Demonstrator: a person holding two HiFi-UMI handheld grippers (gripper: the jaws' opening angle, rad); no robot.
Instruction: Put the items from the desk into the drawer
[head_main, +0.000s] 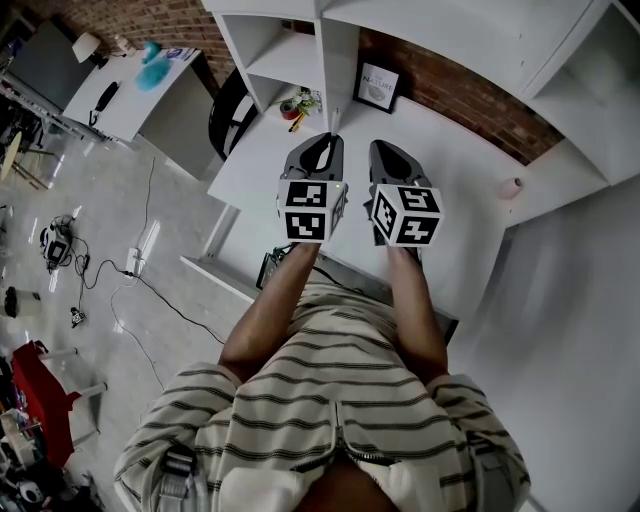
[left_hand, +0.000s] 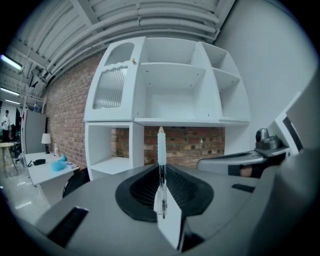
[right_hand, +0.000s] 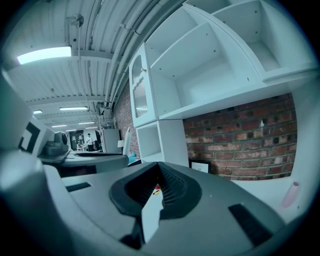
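White laminate desk (head_main: 470, 170) under a white shelf hutch (left_hand: 175, 90), red brick wall (left_hand: 182, 142) behind. Left gripper (left_hand: 161, 169) clamps a slim clear-barrelled, white-capped pen (left_hand: 161, 145) upright between its jaws. Right gripper (right_hand: 158, 167) closed, empty.

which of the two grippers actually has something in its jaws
The left gripper: a white pen stands upright, pinched between its jaws. The right gripper has its jaws together with nothing between them.
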